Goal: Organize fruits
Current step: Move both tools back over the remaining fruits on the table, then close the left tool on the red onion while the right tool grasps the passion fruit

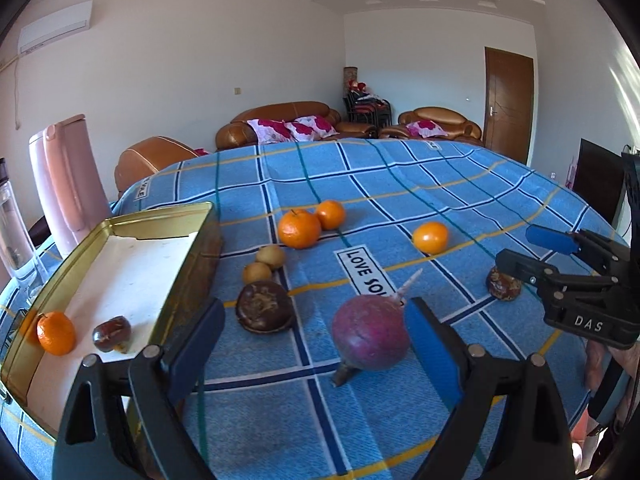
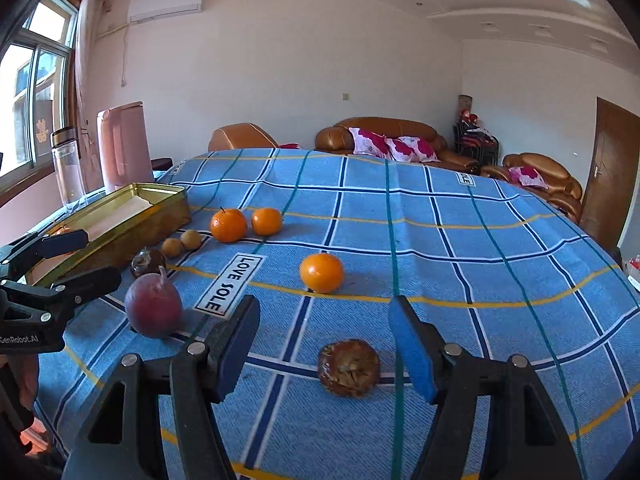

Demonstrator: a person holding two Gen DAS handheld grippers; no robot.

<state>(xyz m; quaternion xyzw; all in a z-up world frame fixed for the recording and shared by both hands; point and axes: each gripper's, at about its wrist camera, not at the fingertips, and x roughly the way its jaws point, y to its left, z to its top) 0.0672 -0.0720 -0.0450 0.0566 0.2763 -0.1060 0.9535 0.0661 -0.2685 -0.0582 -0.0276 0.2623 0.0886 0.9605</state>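
Both tongs apart, empty: left gripper [image 1: 312, 344] straddles the purple fruit [image 1: 370, 334], right gripper [image 2: 324, 334] frames a brown fruit [image 2: 349, 368]. Gold tin [image 1: 192, 264] w/ one orange [image 1: 56, 333] + a dark fruit [image 1: 112, 334] inside — loose oranges [image 1: 299, 229] nearby. Tin's near corner cut off. Blue checked cloth [image 2: 460, 248]; sofas [image 2: 384, 132] behind.

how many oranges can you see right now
4. One orange sits in the gold tin. Two touch each other mid-table, and one lies alone to their right. Part of the tin's floor is hidden, so more may be inside.
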